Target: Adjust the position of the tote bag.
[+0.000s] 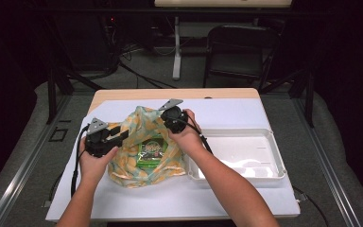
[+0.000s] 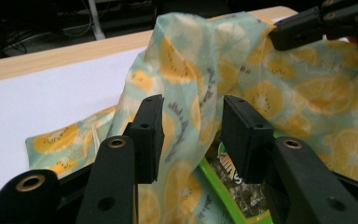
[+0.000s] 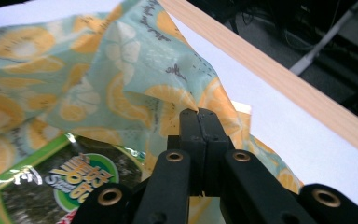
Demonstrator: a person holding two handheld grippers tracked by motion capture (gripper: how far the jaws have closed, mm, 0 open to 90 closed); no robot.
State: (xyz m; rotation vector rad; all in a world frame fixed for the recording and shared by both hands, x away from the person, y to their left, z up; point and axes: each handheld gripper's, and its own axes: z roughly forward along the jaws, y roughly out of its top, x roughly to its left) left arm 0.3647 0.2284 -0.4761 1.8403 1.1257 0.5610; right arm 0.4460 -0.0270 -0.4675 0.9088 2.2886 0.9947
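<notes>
With the right gripper (image 3: 199, 114) pinching the bag (image 1: 142, 142) rim, close the open left gripper (image 2: 193, 135) on the opposite rim

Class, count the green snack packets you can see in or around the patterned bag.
1. A single green snack packet lies in the open mouth of the patterned bag, near the middle of the table. The bag's fabric could hide others.

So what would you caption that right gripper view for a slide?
Right gripper pinches the lemon-print bag by its edge above a green snack packet.
</notes>
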